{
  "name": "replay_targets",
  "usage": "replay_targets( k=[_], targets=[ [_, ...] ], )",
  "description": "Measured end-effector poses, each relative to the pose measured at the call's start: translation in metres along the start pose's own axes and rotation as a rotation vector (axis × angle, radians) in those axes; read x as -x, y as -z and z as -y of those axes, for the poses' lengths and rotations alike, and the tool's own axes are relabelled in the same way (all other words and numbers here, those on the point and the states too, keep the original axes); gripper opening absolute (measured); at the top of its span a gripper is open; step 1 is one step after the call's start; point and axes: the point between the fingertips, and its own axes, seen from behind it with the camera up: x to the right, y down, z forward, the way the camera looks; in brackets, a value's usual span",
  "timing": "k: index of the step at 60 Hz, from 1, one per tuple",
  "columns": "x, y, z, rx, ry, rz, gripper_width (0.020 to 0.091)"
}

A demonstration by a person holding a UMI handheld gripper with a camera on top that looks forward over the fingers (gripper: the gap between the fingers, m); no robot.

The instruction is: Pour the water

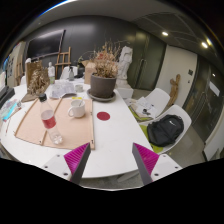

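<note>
My gripper (112, 160) is open above the near edge of a white table (110, 135), its two magenta pads (78, 160) wide apart with nothing between them. Ahead and to the left a clear glass holding red liquid (48, 117) stands on a wooden board (45, 130). Beside it sits a white mug (77, 107). A small clear glass (57, 139) stands nearer the left finger. A clear bottle (51, 72) rises at the far left of the table.
A potted dried plant (103, 78) stands beyond the fingers at the table's middle. A red coaster (103, 116) lies ahead. White chairs (160, 100) and a black bag (165, 130) are to the right. Blue items (10, 110) lie at the left edge.
</note>
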Motion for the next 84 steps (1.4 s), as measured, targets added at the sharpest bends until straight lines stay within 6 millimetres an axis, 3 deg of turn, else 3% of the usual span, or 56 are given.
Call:
replay_targets(
  k=[9, 24, 32, 38, 42, 45, 52, 55, 56, 70, 78, 84],
  targets=[
    [0.033, 0.003, -0.005, -0.017, 0.018, 0.037, 0.0857],
    [0.164, -0.006, -0.012, -0.107, 0.031, 0.180, 0.0861],
    [0.225, -0.031, 0.007, -0.193, 0.033, 0.240, 0.0858],
    [0.255, -0.064, 0.020, -0.228, 0.017, 0.240, 0.0853],
    [0.265, -0.087, 0.027, -0.237, -0.003, 0.222, 0.0850],
    [0.269, -0.105, 0.030, -0.238, -0.023, 0.205, 0.0810],
    [0.269, -0.136, 0.037, -0.248, -0.077, 0.158, 0.0634],
    [0.269, -0.142, 0.040, -0.257, -0.095, 0.147, 0.0506],
    [0.268, -0.144, 0.041, -0.261, -0.101, 0.141, 0.0504],
    [0.271, -0.143, 0.040, -0.258, -0.077, 0.140, 0.0291],
    [0.279, -0.140, 0.041, -0.240, -0.043, 0.150, 0.0275],
    [0.287, -0.127, 0.060, -0.255, -0.035, 0.167, 0.0276]
  ],
)
